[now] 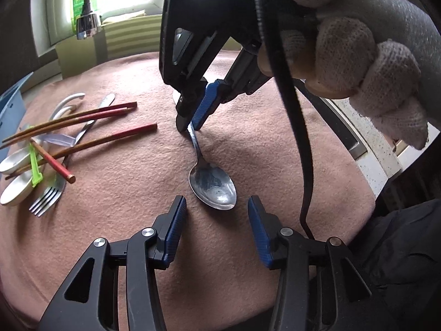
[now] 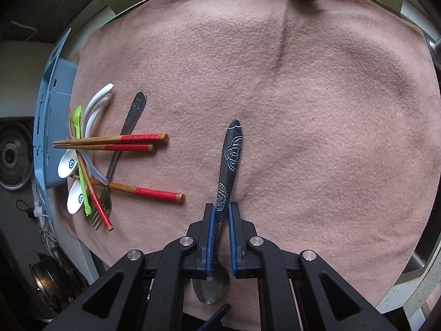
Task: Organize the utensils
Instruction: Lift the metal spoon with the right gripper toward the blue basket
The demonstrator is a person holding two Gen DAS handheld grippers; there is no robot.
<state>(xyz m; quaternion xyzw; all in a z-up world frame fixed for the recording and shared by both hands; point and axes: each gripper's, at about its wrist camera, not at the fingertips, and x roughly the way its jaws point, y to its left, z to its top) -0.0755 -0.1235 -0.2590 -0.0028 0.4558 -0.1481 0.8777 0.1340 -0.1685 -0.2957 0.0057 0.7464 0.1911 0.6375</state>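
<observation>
Now – right gripper [image 2: 220, 215] clamped on steel spoon [image 1: 212, 187] handle | left gripper [image 1: 216, 207] released, jaws flanking bowl – untouched | pink cloth [image 2: 317, 110] beneath

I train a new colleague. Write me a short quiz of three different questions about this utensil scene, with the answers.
1. True or false: the right gripper is shut on the handle of the metal spoon.
2. The left gripper is: A) open, near the spoon bowl; B) shut on a fork; C) holding chopsticks.
3. Fill in: the red-tipped chopsticks lie on a ___ cloth.

Key: 1 true; 2 A; 3 pink.
</observation>
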